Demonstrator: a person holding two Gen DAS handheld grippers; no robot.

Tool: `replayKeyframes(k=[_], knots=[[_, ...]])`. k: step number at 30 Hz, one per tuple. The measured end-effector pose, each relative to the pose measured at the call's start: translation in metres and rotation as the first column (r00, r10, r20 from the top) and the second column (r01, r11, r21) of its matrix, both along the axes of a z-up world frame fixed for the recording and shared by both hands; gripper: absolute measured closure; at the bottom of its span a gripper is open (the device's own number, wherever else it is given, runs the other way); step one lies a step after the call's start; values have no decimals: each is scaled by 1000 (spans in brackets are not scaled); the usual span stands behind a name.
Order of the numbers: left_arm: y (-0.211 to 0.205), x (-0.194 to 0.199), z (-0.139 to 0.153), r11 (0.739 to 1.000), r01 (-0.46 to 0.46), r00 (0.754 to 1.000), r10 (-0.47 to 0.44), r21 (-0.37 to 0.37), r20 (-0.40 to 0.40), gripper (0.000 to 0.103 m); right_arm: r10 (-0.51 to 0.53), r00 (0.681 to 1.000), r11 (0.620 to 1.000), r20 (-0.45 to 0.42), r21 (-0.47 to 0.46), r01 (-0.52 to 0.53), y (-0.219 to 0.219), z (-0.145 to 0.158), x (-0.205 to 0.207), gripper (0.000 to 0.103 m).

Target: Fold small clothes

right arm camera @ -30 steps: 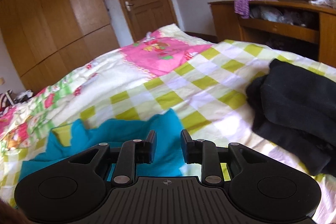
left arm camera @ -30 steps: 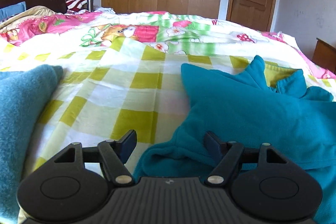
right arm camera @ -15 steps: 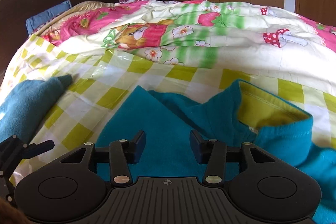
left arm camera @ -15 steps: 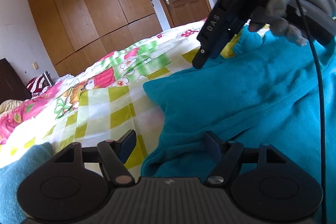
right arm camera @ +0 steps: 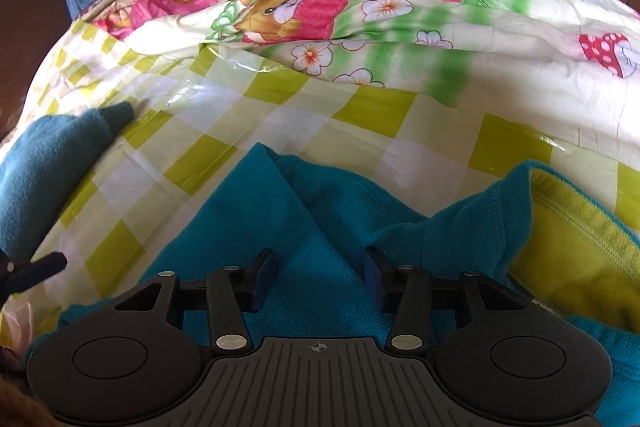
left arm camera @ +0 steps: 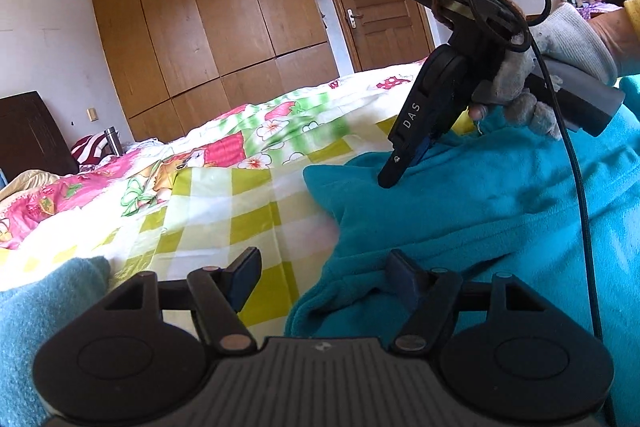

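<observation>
- Folded teal fleece item, 9 o'clock: judged done.
- L gripper: jaws wide apart, straddling near hem of teal fleece garment; no grip.
- Garment at 3 o'clock on checked sheet, crumpled, yellow lining showing; fold not begun.
- R gripper: jaws just closing, fleece between, pads not yet pressing.

"DAS" on right hand-held gripper

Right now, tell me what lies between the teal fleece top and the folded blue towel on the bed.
Only bare checked sheet separates the fleece top from the towel; the right wrist view shows it best.
</observation>
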State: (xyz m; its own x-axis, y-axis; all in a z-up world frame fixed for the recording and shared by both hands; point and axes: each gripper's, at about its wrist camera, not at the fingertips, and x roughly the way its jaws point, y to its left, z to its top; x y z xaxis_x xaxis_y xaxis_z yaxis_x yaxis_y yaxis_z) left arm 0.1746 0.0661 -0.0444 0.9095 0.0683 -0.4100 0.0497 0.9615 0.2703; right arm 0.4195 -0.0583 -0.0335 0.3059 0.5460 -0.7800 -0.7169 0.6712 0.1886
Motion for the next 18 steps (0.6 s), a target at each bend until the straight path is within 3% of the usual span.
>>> replayKeyframes(k=[1, 4, 7, 10, 12, 13, 14, 18], knots=[[-1, 1, 0, 1000, 7, 1000, -7, 4, -1, 23, 4, 1000, 1000, -2, -8, -4, 0, 1, -2, 84], [-2, -4, 1, 999, 26, 1000, -26, 24, 14, 24, 7, 1000, 1000, 6, 1, -7, -2, 7, -11, 95], [-8, -13, -3, 992, 93, 995, -94, 81, 13, 24, -7, 1000, 999, 16, 42, 6, -8, 19, -16, 98], [-21, -10, -9, 982, 95, 995, -97, 164, 6, 26, -30, 999, 997, 13, 76, 29, -11, 27, -16, 99], [-24, -4, -8, 978, 89, 996, -90, 187, -1, 41, -36, 999, 997, 14, 75, 35, -8, 29, -16, 99], [-24, -1, -8, 977, 97, 995, -96, 188, -15, 57, -35, 999, 997, 16, 67, 34, -7, 28, -16, 99], [-23, 1, -7, 979, 100, 995, -97, 178, -26, 64, -39, 999, 997, 16, 62, 38, -6, 27, -16, 99], [-20, -1, -10, 981, 100, 995, -94, 166, -40, 71, -48, 999, 998, -26, 40, 49, -5, 17, -10, 94]])
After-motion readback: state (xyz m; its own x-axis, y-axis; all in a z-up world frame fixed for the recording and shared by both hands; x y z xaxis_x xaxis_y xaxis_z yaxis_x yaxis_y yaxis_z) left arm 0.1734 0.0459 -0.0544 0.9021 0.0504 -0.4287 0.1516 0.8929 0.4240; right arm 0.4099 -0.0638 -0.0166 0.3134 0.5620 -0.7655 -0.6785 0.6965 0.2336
